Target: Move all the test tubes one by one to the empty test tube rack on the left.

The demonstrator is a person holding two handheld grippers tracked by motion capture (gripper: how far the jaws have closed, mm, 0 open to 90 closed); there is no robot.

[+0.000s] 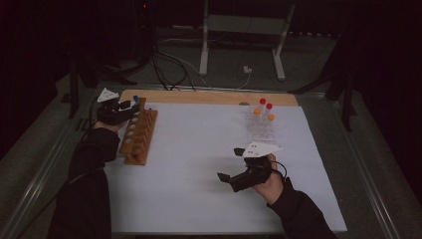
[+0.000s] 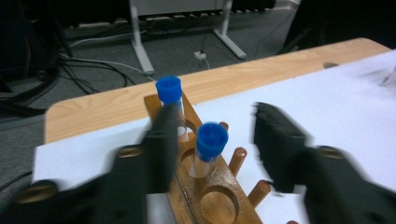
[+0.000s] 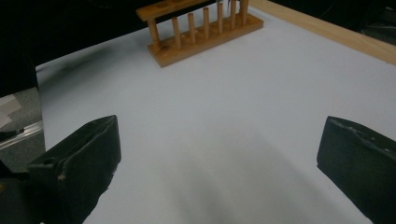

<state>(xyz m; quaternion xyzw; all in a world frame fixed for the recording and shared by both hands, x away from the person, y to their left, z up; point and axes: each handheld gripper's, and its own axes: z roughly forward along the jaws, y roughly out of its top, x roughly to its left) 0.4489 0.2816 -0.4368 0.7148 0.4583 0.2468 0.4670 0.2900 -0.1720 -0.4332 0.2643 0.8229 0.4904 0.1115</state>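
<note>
Tubes with blue caps (image 2: 211,140) are seated upright in the wooden rack (image 1: 138,135) between the parted, empty jaws of the left gripper (image 2: 210,140); being judged light, slick and breakable, they should be gripped below the cap.

The test-tube rack (image 2: 205,196) is warm, varnished wood with a soft sheen, and the two tubes (image 2: 205,156) in it are clear and glassy under matt blue plastic caps (image 2: 212,135). A smooth, matt white sheet (image 1: 209,169) covers the pale wooden tabletop (image 1: 199,96); both grippers' jaws look like dull black plastic.
</note>
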